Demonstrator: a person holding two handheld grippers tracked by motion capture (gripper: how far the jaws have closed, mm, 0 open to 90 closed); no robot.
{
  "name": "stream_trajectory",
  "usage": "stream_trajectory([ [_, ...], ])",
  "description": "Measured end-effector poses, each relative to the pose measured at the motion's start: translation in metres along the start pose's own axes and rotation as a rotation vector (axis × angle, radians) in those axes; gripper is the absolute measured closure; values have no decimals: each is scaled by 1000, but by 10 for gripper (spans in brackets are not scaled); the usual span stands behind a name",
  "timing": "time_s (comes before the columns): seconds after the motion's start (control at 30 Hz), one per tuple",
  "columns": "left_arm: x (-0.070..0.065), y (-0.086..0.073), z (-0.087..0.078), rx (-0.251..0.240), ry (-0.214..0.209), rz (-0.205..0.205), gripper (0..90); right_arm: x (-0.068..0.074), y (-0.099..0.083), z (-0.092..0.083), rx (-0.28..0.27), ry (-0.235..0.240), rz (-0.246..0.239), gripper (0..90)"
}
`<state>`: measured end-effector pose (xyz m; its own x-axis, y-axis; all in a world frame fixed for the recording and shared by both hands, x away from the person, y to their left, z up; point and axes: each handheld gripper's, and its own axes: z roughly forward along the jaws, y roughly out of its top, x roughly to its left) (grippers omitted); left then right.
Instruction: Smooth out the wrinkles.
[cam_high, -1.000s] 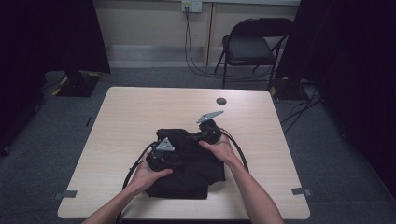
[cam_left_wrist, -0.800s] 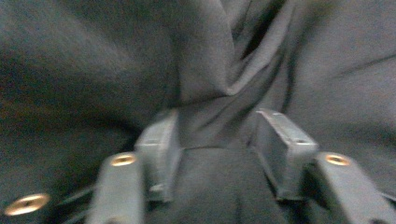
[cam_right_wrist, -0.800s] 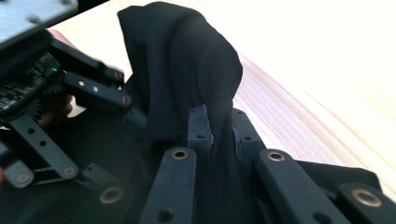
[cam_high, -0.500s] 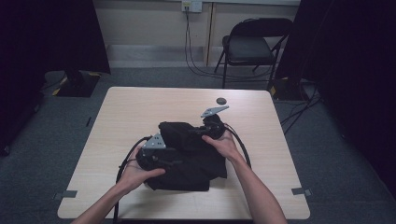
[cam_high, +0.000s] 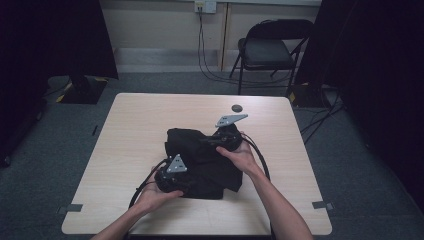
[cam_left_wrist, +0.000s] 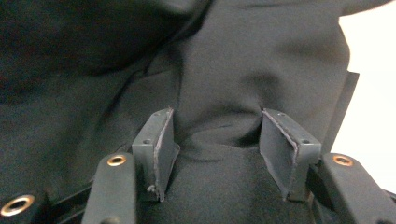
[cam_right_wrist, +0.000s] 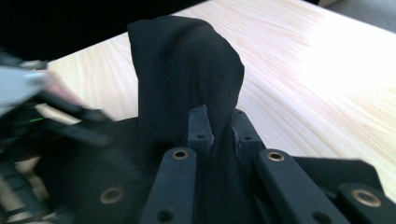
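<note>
A black garment (cam_high: 200, 162) lies bunched in the middle of the table (cam_high: 145, 120). My left gripper (cam_high: 172, 181) is at its near left edge. In the left gripper view the left gripper (cam_left_wrist: 215, 135) has its jaws apart, and they have just been closing a little. The garment (cam_left_wrist: 233, 60) bulges up between the pads (cam_left_wrist: 161, 140). My right gripper (cam_high: 220, 141) is at the garment's far right. In the right gripper view it (cam_right_wrist: 219, 123) is shut on a fold of the garment (cam_right_wrist: 182, 60), which stands up in a peak above the table (cam_right_wrist: 303, 70).
A small round black disc (cam_high: 236, 107) lies on the table beyond the right gripper. A folding chair (cam_high: 272, 50) and wall cables stand behind the table. Bare tabletop lies to the left and at the far side.
The left gripper has drawn back toward the near left edge of the garment. The right gripper has risen a little, and the garment has spread toward the near side.
</note>
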<state>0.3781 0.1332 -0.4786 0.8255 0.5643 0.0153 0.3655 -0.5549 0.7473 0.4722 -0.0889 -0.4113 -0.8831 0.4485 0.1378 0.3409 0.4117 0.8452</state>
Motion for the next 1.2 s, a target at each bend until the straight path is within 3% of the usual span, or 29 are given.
stream_trajectory([
  [0.1, 1, -4, 5, -53, 61, 16, 460, 15, -3, -7, -7, 22, -19, 819],
  [0.17, 0, -8, 7, -92, 72, 35, 459, 25, -9, -12, 1, 17, -32, 820],
  [0.3, 1, -9, 8, -107, 68, 39, 464, 38, -27, -17, 9, 18, -27, 817],
  [0.37, 1, -10, 8, -112, 72, 47, 464, 46, -39, -14, 44, 14, -28, 812],
  [0.5, 5, -11, 8, -128, 60, 50, 466, 57, -56, -10, 65, -23, -27, 777],
  [0.57, 7, -10, 7, -130, 52, 52, 467, 59, -65, -11, 72, -34, 4, 715],
  [0.67, 9, -10, 3, -130, 43, 40, 470, 60, -77, -11, 103, -50, 25, 713],
  [0.73, 10, -9, -5, -127, 49, 40, 474, 62, -85, -12, 97, -58, 20, 714],
  [0.83, 14, -10, -21, -131, 54, 2, 467, 63, -91, -12, 82, -72, 40, 719],
  [0.9, 17, -12, -36, -146, 69, -5, 474, 65, -91, -9, 92, -88, 16, 719],
  [1.07, 26, -7, -78, -253, 101, -70, 457, 65, -88, -5, 99, -147, 1, 721],
  [1.13, 27, 2, -87, -291, 87, -50, 443, 63, -86, -2, 94, -166, -3, 701],
  [1.2, 28, 16, -90, -296, 92, -36, 432, 59, -85, 1, 85, -151, -7, 662],
])
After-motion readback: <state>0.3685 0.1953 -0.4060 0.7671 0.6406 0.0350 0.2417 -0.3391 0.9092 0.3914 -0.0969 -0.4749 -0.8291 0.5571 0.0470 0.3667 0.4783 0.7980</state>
